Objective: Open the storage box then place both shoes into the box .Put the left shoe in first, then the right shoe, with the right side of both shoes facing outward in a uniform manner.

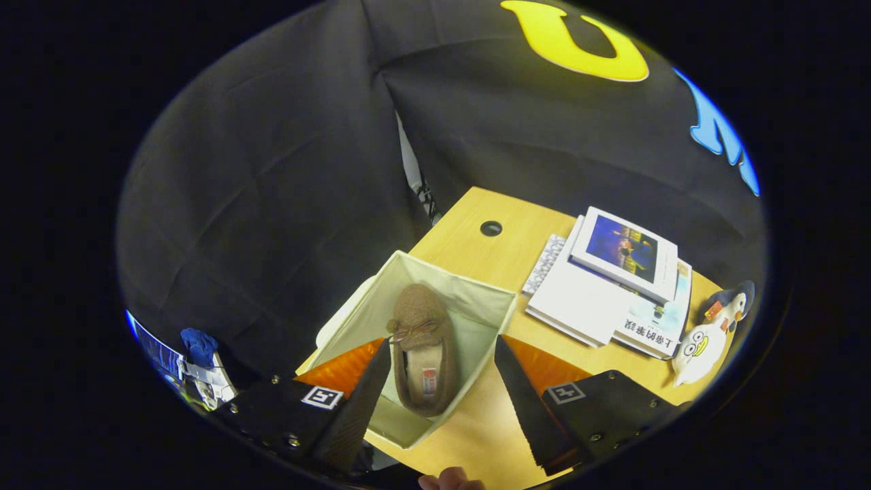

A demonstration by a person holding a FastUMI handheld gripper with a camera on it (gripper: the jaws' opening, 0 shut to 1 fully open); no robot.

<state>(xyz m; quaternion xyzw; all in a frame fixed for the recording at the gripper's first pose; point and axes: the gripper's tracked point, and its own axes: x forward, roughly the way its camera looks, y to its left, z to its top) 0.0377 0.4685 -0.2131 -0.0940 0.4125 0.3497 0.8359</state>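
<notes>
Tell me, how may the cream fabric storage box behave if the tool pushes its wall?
The cream fabric storage box looks soft-walled, so it would probably bend inward rather than resist. It seems light, so it may slide on the wooden table. The brown fuzzy slipper inside might steady it slightly. The tool hangs open above it.

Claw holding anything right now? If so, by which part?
Nothing held. The claw is open above the storage box; the brown shoe lies inside the box between the fingers, untouched.
</notes>
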